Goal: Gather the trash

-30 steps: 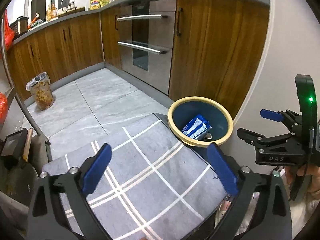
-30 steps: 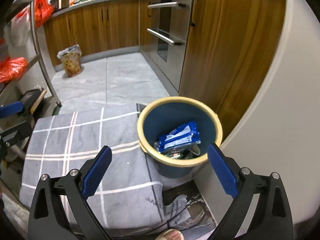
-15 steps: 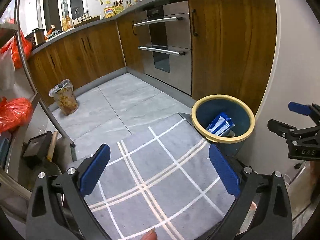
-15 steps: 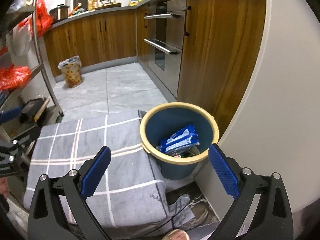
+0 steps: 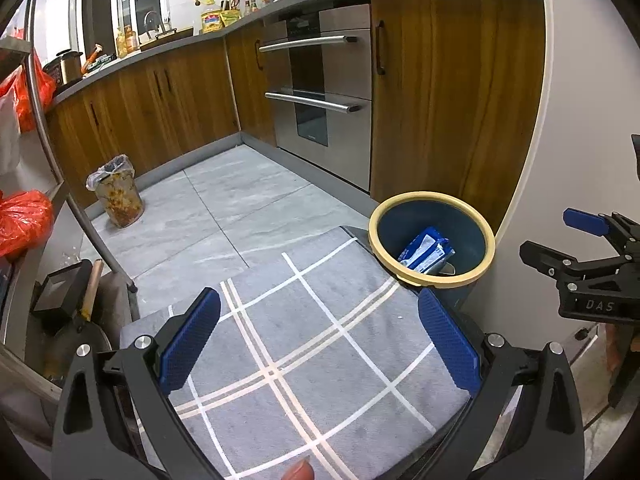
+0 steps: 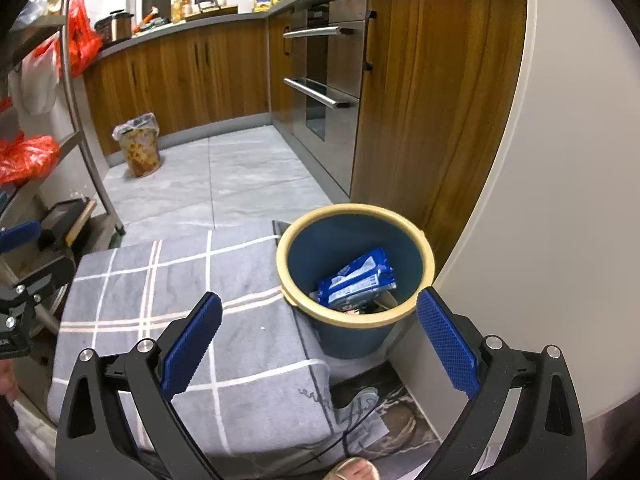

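Where it lies, the wrapper (image 6: 355, 278) in the bin (image 6: 424, 240) is crumpled, blue-and-white.

The left claw (image 5: 318, 338) gapes empty above a grey checked mat (image 5: 304, 344). Beside the mat, a blue bin (image 5: 431, 248) holds a blue wrapper (image 5: 426, 247).

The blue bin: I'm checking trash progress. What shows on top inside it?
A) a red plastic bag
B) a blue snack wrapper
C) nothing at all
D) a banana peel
B: a blue snack wrapper lies on top inside the blue bin, above smaller scraps.
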The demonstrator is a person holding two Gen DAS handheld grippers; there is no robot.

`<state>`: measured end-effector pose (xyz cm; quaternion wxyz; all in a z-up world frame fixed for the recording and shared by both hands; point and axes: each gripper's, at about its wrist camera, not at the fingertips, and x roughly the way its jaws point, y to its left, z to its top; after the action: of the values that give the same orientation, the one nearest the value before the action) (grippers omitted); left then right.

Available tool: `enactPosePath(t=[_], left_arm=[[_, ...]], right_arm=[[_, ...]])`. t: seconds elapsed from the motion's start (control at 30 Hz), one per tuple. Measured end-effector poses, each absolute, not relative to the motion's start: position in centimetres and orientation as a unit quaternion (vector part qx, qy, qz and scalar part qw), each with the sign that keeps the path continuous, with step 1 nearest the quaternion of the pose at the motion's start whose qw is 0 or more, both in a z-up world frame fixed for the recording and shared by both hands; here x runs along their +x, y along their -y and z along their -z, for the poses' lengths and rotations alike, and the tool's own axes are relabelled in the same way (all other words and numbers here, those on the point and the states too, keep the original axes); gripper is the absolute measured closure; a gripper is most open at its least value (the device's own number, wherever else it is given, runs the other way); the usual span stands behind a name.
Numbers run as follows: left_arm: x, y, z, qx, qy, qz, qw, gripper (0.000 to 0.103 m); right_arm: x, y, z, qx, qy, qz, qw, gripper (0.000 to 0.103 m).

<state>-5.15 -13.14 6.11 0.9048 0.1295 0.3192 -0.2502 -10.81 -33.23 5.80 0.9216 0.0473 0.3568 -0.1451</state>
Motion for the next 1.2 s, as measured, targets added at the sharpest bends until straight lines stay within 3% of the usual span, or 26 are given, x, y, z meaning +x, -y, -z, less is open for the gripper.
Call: enactPosePath(t=[1.2], left_arm=[[-5.76, 13.41, -6.05, 0.134, -0.317, 0.259, 0.902, 0.005]], right_arm=[[-10.85, 33.16, -5.83, 0.045, -0.358, 0.144, 0.921, 0.006]])
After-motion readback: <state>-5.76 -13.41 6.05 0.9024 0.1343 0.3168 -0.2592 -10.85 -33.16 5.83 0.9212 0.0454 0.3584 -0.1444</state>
